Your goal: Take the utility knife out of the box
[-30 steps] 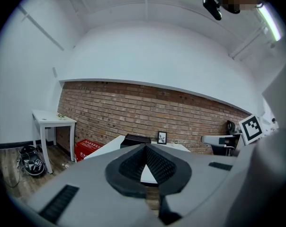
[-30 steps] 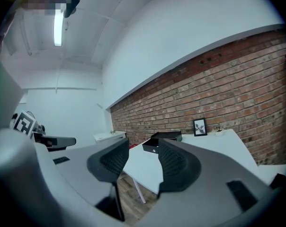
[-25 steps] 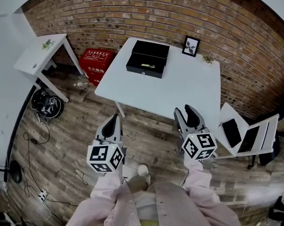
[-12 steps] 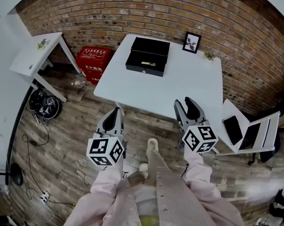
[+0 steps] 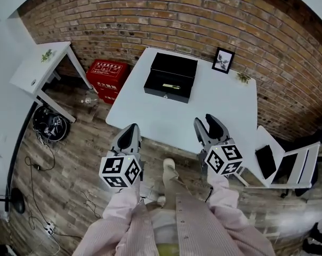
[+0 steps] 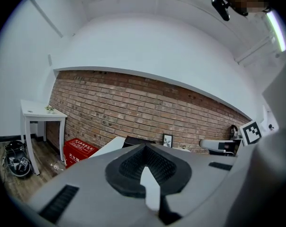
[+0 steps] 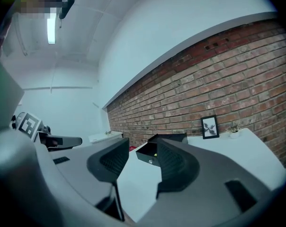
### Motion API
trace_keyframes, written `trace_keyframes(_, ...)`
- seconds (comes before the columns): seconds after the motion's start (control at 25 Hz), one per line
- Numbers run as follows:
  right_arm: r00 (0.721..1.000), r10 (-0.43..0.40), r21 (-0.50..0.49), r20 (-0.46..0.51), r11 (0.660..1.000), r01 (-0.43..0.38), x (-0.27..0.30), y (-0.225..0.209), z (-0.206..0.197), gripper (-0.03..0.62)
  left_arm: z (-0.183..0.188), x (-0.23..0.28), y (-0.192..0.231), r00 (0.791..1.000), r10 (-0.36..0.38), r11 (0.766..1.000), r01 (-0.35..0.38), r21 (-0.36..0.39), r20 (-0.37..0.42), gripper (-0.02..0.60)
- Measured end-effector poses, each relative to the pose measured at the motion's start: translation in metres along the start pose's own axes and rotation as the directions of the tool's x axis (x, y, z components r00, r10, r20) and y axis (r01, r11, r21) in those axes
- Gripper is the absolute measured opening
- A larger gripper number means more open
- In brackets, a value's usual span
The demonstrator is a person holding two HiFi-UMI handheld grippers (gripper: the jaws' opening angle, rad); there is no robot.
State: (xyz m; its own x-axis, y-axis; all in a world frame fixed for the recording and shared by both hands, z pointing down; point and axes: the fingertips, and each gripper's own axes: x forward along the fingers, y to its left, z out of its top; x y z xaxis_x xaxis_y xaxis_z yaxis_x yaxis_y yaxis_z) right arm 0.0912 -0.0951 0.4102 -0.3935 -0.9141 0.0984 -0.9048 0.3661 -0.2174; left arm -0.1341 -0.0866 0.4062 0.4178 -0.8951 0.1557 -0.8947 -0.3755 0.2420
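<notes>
We hold our left claw [image 5: 130, 135] pressed together and our right claw [image 5: 209, 126] spread, both empty, near the worktop [image 5: 225, 105] edge; the utility knife [image 5: 169, 86] lies inside the open black box [image 5: 163, 93]

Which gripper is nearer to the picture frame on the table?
Right. The right gripper is at the table's near edge, roughly in line with the frame; the left gripper is short of the table, well to the frame's left.

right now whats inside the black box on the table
The open black box holds what looks like the utility knife, a slim yellowish shape. The box's front wall covers the nearest strip of its floor.
</notes>
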Motion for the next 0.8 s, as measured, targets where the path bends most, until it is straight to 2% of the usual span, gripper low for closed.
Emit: trace_keyframes(0.8,0.984,0.103,-0.008,-0.144,0.994,-0.105,0.14,-0.068,-0.001,0.176,0.007,0.146,0.032,0.995,0.036,0.999,-0.039,-0.035,-0.088,-0.008)
